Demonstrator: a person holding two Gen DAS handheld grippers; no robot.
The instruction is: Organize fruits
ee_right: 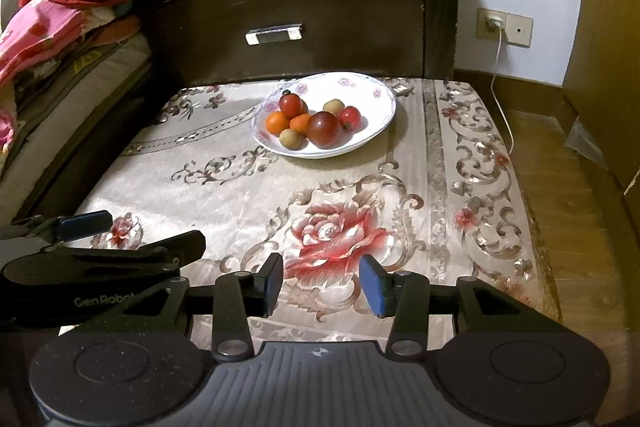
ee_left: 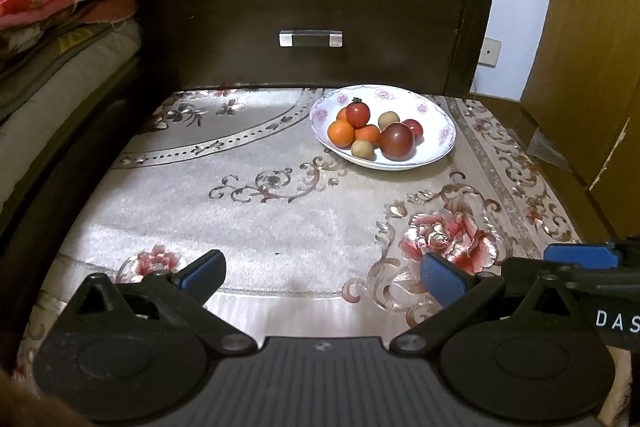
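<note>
Wall socket (ee_right: 491, 23) with white cable: right wrist view only. Glossy floral plate (ee_left: 434, 157) of round smooth fruits (ee_left: 396, 141) at 1 o'clock on plush patterned worktop (ee_left: 260, 211). Left gripper (ee_left: 322, 277), right gripper (ee_right: 320, 285): jaws spread, empty.

The left gripper (ee_left: 322, 277) hovered with jaws spread wide and nothing between them; the right gripper (ee_right: 322, 285) sat just beside it, jaws parted, empty.

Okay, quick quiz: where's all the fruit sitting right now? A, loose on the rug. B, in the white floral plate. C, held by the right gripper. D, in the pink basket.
B: the fruits all lie piled in the white floral plate, and both grippers are open and empty.
</note>
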